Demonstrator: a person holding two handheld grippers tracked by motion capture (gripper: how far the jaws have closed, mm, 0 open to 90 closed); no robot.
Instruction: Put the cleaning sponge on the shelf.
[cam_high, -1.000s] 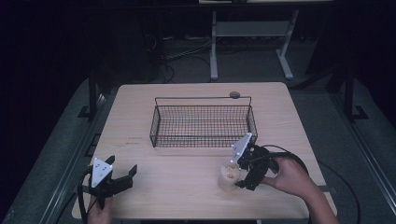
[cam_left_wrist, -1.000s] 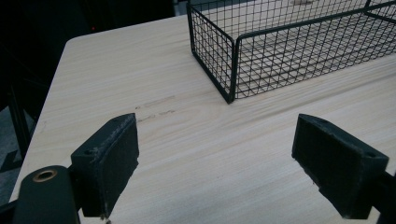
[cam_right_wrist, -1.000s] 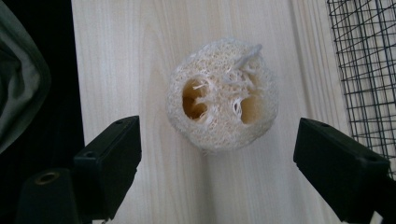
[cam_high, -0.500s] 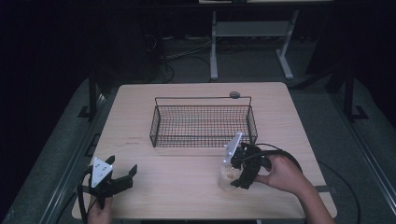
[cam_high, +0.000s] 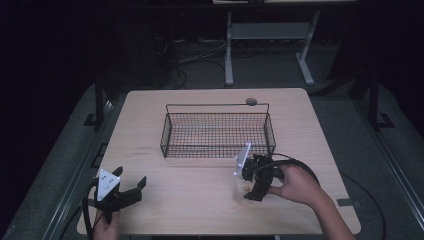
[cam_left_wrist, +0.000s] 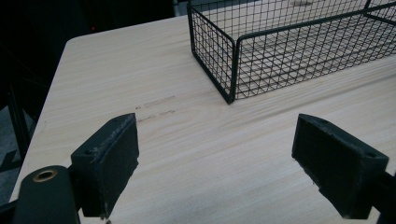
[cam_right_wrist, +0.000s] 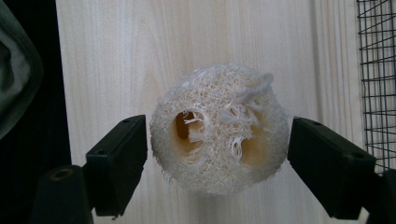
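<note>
— Right tool (cam_right_wrist: 217, 154): jaws just closing in around the pale, round, fibrous loofah sponge (cam_right_wrist: 218, 128). Left pad (cam_right_wrist: 122, 163) touching or nearly so, the right one a sliver apart; no squeeze showing yet, so not a firm grip.

— And the left tool (cam_left_wrist: 215, 163)?

— Wide open, holding nothing, hovering low over the pale wooden tabletop (cam_left_wrist: 187, 140) at its near left corner.

— Handling of the sponge?

— Likely very light, dry, springy; coarse mesh, so hardly slippery. Soft enough to squash around the hollow channels, though not fragile. Best taken across the widest part of the body, as bracketed now, with gentle pressure only.

— Where exactly?

— Lying on the tabletop near the front right, just before the black wire mesh basket (cam_high: 217, 130).

— Room to move?

— Basket's tall near wall close ahead, calling for a clear lift over the rim. Tabletop's near edge not far behind; open wood to the left.
</note>
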